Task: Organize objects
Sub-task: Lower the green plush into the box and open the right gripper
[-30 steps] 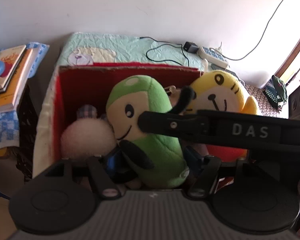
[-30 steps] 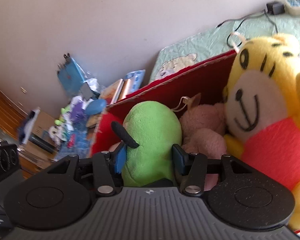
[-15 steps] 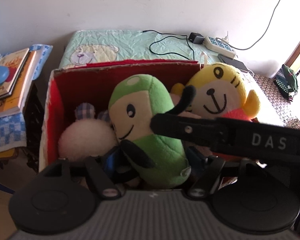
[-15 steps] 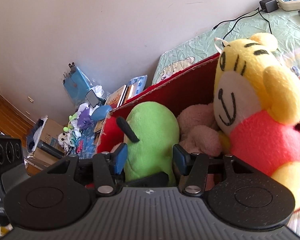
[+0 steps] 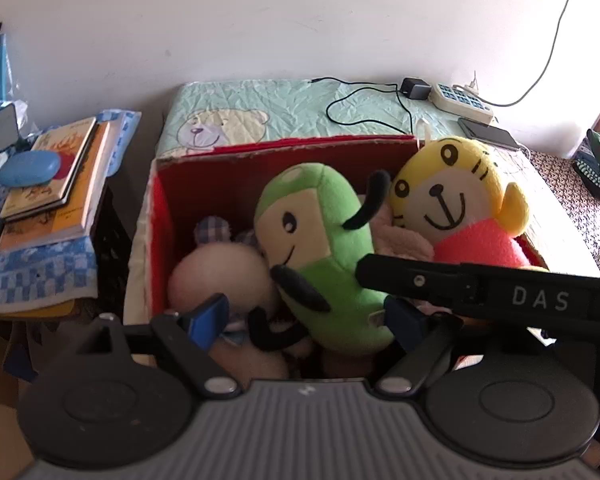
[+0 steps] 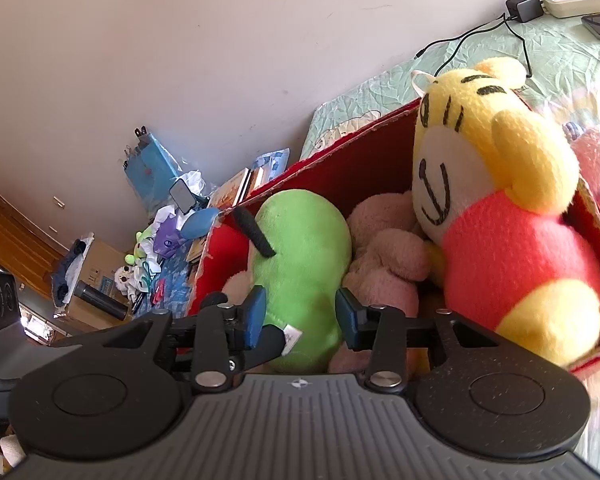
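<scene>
The red box (image 5: 160, 216) already holds 4 soft toys, so most of the tidying looks done. The green toy (image 5: 320, 248) stands in the middle of the box, right between the jaws of the left gripper (image 5: 306, 318). Those jaws have just been opening and now stand wide, not touching it. The right gripper (image 6: 300, 316) has the same green toy (image 6: 304, 268) between its jaws, which have just been closing; its left jaw is against the toy and its right jaw is clear, so it is not gripping yet. The toy's long side runs up and away from the jaws, head up, face toward the left gripper. The yellow toy (image 5: 464, 204) sits just right of the jaws. What may be left is tucking the toys down.
</scene>
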A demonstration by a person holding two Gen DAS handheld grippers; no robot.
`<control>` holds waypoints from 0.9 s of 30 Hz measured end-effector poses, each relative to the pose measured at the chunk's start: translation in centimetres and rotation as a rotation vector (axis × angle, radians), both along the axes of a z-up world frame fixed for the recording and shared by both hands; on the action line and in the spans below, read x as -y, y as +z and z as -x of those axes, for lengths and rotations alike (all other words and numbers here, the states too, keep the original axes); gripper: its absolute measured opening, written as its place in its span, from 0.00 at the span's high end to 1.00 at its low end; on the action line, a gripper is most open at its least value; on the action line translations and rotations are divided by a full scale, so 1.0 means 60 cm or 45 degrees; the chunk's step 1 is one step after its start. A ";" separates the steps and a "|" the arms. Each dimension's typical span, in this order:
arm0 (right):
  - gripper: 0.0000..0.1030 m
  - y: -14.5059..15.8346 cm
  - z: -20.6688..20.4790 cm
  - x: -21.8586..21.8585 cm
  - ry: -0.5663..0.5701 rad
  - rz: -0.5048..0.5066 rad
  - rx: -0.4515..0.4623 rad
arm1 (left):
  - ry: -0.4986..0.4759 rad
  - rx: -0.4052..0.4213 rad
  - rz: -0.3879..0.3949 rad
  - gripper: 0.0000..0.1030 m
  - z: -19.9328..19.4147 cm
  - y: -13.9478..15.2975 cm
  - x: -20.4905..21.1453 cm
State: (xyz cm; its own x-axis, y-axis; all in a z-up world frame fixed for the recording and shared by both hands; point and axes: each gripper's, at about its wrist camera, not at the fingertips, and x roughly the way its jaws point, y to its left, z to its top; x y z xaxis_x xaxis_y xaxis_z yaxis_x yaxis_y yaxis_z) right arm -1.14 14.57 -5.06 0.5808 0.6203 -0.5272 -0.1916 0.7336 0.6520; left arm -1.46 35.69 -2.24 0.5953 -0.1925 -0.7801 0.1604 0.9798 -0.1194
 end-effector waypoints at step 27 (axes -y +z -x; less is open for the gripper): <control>0.59 0.063 0.068 0.064 -0.022 0.246 0.213 | 0.186 -0.001 -0.176 0.20 0.045 0.041 0.055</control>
